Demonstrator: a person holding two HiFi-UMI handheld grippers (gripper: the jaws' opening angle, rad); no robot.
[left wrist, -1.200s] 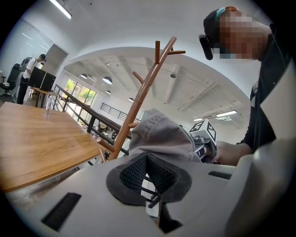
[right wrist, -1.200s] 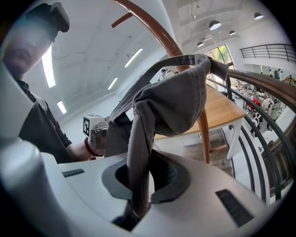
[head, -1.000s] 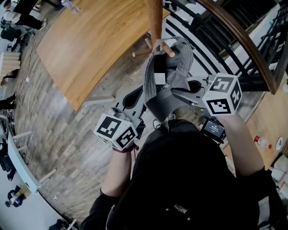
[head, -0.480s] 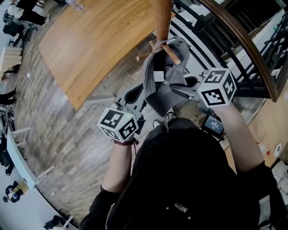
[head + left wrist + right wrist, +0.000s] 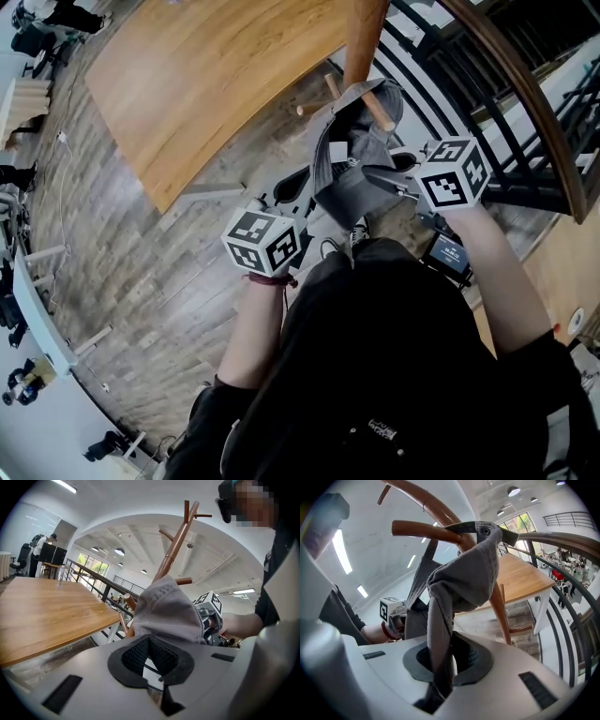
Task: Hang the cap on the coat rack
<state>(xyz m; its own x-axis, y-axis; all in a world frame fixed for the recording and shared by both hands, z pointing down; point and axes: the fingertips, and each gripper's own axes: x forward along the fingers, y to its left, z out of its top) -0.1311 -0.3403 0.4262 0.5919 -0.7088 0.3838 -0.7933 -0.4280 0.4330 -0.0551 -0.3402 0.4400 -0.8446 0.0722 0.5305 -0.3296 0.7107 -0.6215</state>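
Observation:
The grey cap [image 5: 354, 164] hangs by its back strap over a wooden peg [image 5: 378, 108] of the brown coat rack [image 5: 364, 33]. In the right gripper view the strap [image 5: 480, 529] lies across the peg [image 5: 424, 528]. My right gripper [image 5: 443, 644] is shut on a hanging fold of the cap [image 5: 464, 581]; it reaches in from the right [image 5: 380, 178]. My left gripper [image 5: 298, 190] sits just left of and below the cap. Its pads meet at the tips [image 5: 149, 641] under the cap's edge [image 5: 171, 613], and nothing shows between them.
A large wooden table [image 5: 206, 84] stands left of the rack and also appears behind it [image 5: 520, 581]. A dark railing with a brown handrail [image 5: 525, 103] runs close on the right. Grey plank floor [image 5: 141, 272] lies below. People stand far off at the left edge.
Both grippers and the cap have drawn in toward the rack's pole and peg. The left gripper's cube has shifted up and to the right. The right gripper's hold on the cap is unchanged.

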